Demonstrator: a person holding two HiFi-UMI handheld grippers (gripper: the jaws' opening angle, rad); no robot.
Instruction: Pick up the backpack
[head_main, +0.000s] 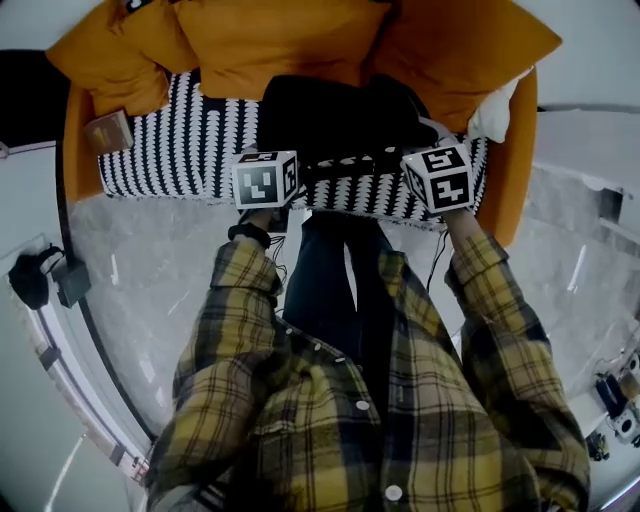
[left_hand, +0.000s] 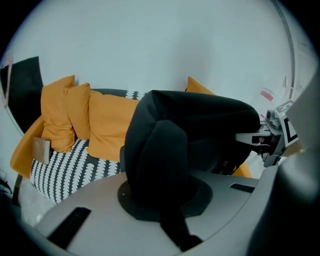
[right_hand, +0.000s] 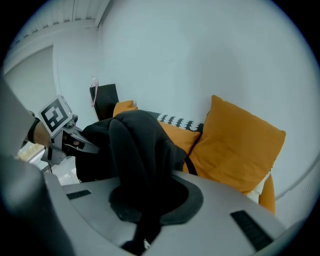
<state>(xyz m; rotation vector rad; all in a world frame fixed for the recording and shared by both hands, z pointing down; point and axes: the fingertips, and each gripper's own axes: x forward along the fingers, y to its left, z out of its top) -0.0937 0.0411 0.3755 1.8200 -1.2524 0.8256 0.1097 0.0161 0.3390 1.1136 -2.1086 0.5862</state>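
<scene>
The black backpack (head_main: 335, 118) hangs between my two grippers, in front of the sofa's seat. In the left gripper view one padded shoulder strap (left_hand: 161, 155) runs down into the jaws, and my left gripper (left_hand: 162, 202) is shut on it. In the right gripper view the other black strap (right_hand: 134, 150) goes into the jaws of my right gripper (right_hand: 150, 202), which is shut on it too. In the head view only the marker cubes show, left (head_main: 265, 180) and right (head_main: 438, 177); the fingertips are hidden under them. Each gripper sees the other across the bag's body (left_hand: 200, 125).
The sofa (head_main: 165, 145) has a black-and-white patterned cover and several orange cushions (head_main: 285, 40) along its back. A small brown box (head_main: 108, 131) lies on its left end. The pale marble floor (head_main: 140, 300) holds a black device with a cable (head_main: 45, 275) at the left.
</scene>
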